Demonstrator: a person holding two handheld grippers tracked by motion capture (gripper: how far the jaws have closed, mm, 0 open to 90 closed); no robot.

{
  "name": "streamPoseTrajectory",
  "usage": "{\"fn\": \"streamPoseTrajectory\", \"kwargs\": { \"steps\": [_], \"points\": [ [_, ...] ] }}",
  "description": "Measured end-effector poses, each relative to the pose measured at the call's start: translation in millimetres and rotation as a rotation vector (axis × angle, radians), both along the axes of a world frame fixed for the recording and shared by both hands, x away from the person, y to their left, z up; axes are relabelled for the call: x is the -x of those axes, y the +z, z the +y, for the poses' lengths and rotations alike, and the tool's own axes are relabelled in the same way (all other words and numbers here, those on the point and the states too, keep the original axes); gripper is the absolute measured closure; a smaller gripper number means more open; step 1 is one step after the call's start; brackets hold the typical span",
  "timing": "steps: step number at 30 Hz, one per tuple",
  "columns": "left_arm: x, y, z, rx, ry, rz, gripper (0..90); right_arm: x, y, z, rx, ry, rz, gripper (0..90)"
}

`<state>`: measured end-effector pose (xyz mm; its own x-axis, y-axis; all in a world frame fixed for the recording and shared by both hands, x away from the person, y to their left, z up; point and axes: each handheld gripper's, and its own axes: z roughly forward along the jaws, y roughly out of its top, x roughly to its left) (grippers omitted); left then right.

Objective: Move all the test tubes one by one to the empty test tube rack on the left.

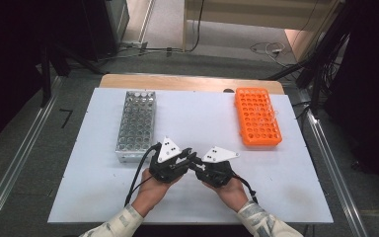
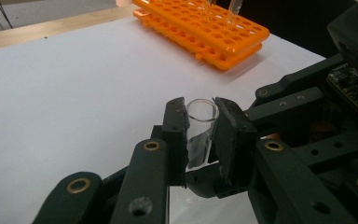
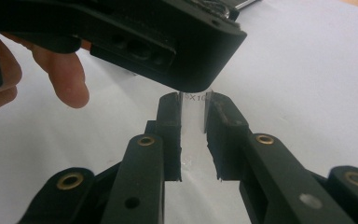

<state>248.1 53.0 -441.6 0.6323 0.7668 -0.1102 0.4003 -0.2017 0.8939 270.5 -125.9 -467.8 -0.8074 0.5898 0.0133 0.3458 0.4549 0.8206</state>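
The clear test tube [image 2: 200, 126] sits between my two claws over the front middle of the white tabletop [image 1: 202, 123], its long axis running from one claw into the other. My left claw [image 2: 200, 133] is clamped on its open end, my right claw [image 3: 193, 133] on the printed length. Both hands are equally near. The orange rack [image 1: 257, 116], carrying two tubes, lies far right; the single metal rack [image 1: 136, 125] far left

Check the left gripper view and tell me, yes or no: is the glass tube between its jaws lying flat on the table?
No. The clear tube stands upright between the left gripper's jaws, open mouth up, clamped on both sides.
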Motion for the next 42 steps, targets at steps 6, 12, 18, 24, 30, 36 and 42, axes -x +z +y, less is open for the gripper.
{"fn": "streamPoseTrajectory", "kwargs": {
  "steps": [6, 12, 18, 24, 30, 36, 42],
  "points": [
    [0.4, 0.8, 1.1, 0.003, 0.005, -0.004, 74.5, 0.1, 0.5, -0.4, -0.010, 0.002, 0.003, 72.1],
    [-0.1, 11.7, 13.3, -0.006, 0.063, -0.009, 74.6, -1.1, 2.0, -4.6, -0.045, 0.043, 0.009, 44.0],
    [-2.6, 25.7, 36.4, 0.023, 0.140, -0.016, 74.6, -5.3, 3.6, -11.3, -0.066, 0.015, 0.027, 33.7],
    [-2.9, 34.7, 62.8, 0.043, 0.209, -0.017, 74.6, -8.1, 2.2, -15.1, -0.054, -0.009, 0.030, 33.9],
    [-2.1, 42.7, 82.5, 0.083, 0.263, -0.034, 74.6, -8.6, 1.8, -15.2, -0.051, -0.016, 0.031, 33.8],
    [-1.7, 46.7, 92.1, 0.083, 0.286, -0.039, 74.6, -8.7, 1.7, -15.5, -0.049, -0.018, 0.032, 33.8],
    [-0.9, 47.7, 102.6, 0.076, 0.328, -0.044, 74.6, -9.6, 1.5, -17.9, -0.052, -0.022, 0.032, 33.6]
  ]
}}
